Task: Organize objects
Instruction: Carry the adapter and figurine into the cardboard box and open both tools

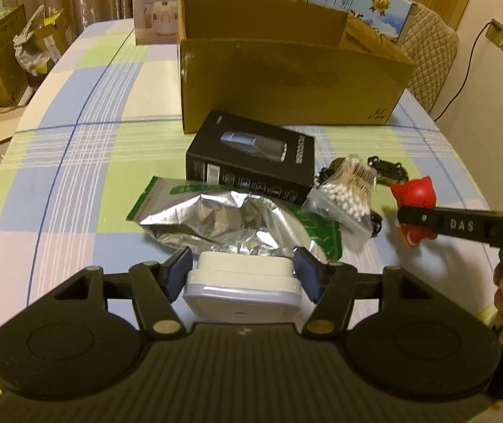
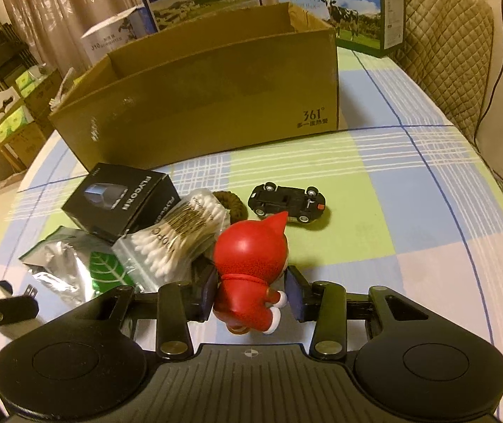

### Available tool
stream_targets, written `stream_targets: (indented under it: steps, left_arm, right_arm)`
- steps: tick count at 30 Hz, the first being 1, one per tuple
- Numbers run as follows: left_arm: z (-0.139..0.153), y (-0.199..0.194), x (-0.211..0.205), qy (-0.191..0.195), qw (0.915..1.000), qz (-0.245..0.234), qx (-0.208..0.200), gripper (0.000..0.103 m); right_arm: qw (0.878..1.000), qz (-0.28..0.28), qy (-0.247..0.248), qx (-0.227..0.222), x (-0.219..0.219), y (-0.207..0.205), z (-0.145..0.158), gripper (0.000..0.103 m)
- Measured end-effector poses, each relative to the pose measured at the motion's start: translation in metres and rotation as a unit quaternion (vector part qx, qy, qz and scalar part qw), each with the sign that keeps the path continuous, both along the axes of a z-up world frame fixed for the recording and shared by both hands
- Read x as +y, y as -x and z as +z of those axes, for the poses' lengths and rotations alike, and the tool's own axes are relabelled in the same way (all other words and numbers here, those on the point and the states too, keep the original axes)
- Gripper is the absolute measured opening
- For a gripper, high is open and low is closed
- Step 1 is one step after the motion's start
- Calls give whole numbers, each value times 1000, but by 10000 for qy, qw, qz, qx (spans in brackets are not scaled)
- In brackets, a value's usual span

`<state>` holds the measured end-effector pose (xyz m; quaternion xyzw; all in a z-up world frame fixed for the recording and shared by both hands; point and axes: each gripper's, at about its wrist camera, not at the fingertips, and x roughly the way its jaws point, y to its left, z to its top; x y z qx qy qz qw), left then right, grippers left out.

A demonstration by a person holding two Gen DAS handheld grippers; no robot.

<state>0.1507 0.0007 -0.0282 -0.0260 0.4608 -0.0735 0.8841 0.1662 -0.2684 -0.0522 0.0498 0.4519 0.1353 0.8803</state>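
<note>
Now the red figurine sits pinched between the right gripper pads, just above the tabletop; the left gripper clamps a white plug adapter beside the foil pouch; the open cardboard box waits beyond; risk: the rounded, glossy figurine twists out, dropping onto the cotton swabs or toy car.

cardboard box: "361°"
white box: "J10"
right gripper: "DAS"
milk carton: "纯牛奶"
</note>
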Motion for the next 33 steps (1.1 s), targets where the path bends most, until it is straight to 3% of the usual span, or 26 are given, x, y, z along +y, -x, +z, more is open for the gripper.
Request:
stream_targets:
  steps: [21, 33]
  left_arm:
    - [45, -1, -4, 154, 9992, -172, -335, 59]
    - [85, -43, -10, 314, 9975, -273, -564, 59]
  right_arm:
    - [9988, 272, -135, -374, 8, 26, 54, 39]
    - [9961, 507, -304, -652, 22, -6, 98, 39]
